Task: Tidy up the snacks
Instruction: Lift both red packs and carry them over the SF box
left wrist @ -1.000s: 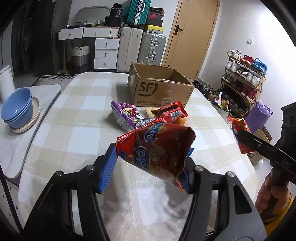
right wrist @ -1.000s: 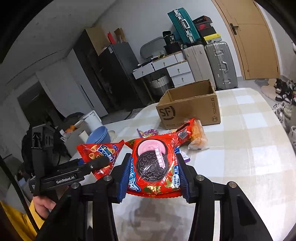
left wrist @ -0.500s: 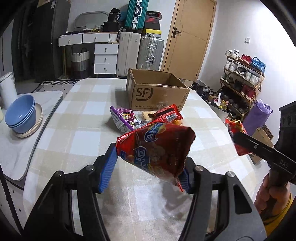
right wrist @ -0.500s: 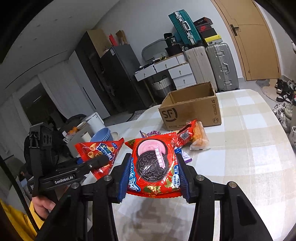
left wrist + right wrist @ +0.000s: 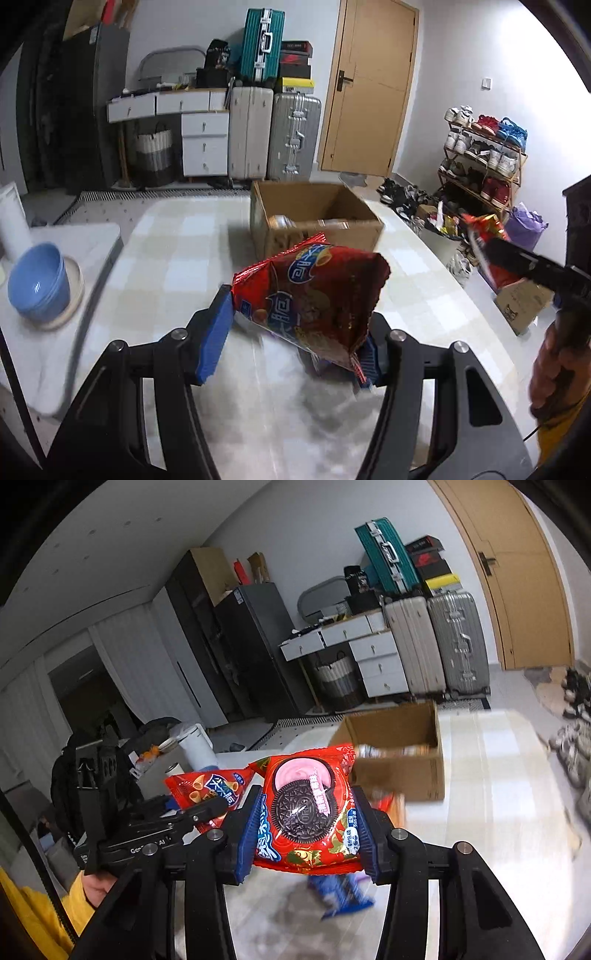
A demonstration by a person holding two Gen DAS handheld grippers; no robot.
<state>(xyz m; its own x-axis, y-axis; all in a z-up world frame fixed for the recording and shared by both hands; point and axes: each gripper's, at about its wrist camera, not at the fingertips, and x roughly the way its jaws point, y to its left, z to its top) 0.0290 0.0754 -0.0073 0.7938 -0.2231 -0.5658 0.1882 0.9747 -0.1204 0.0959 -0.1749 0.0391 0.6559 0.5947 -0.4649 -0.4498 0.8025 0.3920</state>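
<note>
My left gripper [image 5: 291, 343] is shut on a red bag of cone snacks [image 5: 314, 295], held above the checked table [image 5: 177, 258]. My right gripper [image 5: 308, 838] is shut on a red cookie packet [image 5: 306, 808] with a dark sandwich cookie printed on it. The open cardboard box [image 5: 314, 218] stands on the table ahead of both grippers, with some packets inside. From the right wrist view the left gripper [image 5: 218, 806] and its cone snack bag [image 5: 210, 788] show at the left. A blue packet [image 5: 340, 893] lies on the table under the right gripper.
Blue bowls [image 5: 38, 284] on a plate sit on a side counter at the left. Suitcases [image 5: 273, 133], white drawers [image 5: 203, 140] and a door [image 5: 369, 88] stand beyond the table. A shoe rack [image 5: 484, 155] is at the right. A yellow sleeve [image 5: 33, 915] shows at the lower left.
Both grippers have risen with their packets and moved toward the box, which now looks larger and nearer. The snack pile on the table has dropped behind the held bags.
</note>
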